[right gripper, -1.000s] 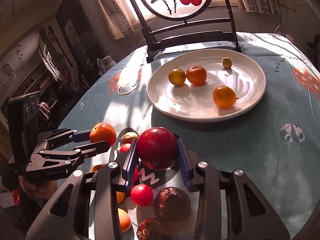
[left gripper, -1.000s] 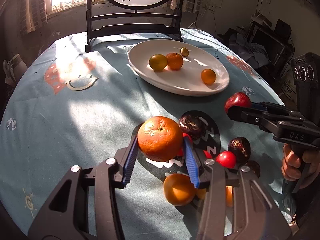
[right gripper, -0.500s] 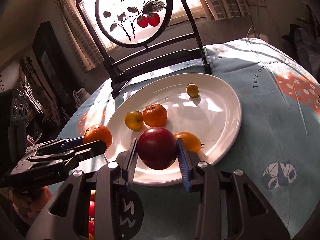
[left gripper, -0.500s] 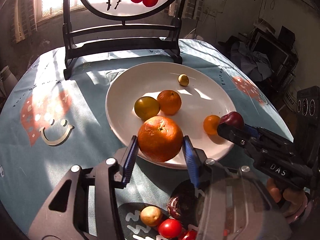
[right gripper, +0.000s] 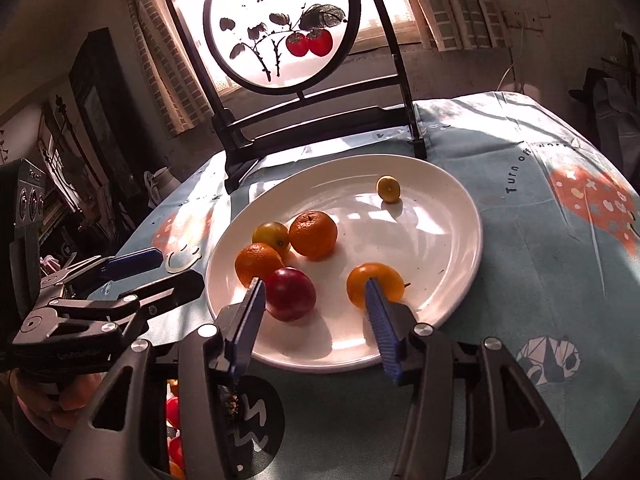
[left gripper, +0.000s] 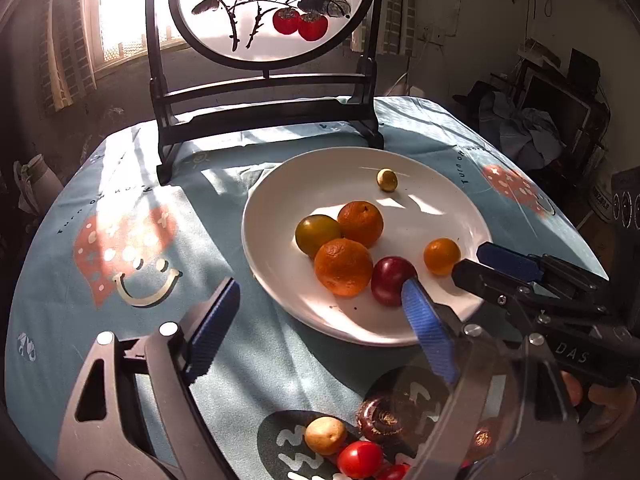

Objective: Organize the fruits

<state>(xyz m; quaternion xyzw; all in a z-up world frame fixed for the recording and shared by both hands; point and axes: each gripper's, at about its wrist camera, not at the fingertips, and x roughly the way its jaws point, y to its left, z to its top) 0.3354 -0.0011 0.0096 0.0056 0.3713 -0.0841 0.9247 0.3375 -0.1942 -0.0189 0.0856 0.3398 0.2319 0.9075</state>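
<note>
The white plate [left gripper: 420, 320] [right gripper: 440, 208] holds several fruits. The large orange [left gripper: 343, 267] [right gripper: 258, 263] and the dark red apple [left gripper: 392, 285] [right gripper: 291, 294] lie side by side near its front rim. My left gripper [left gripper: 320, 300] is open and empty, just short of the plate's near rim. My right gripper [right gripper: 314, 302] is open and empty, its jaws either side of the apple and apart from it. It also shows in the left wrist view [left gripper: 492, 264]. A small orange [right gripper: 375, 284] sits behind its right finger.
A dark mat [left gripper: 288, 440] at the table's near edge holds a potato-coloured fruit [left gripper: 325, 435], red tomatoes [left gripper: 360, 459] and a dark brown fruit [left gripper: 378, 420]. A black-framed round screen [left gripper: 268, 12] stands behind the plate. The blue tablecloth [left gripper: 120, 240] covers the round table.
Both grippers opened. The orange left the left gripper and the apple left the right gripper; both now rest on the plate. Both grippers have drawn back slightly.
</note>
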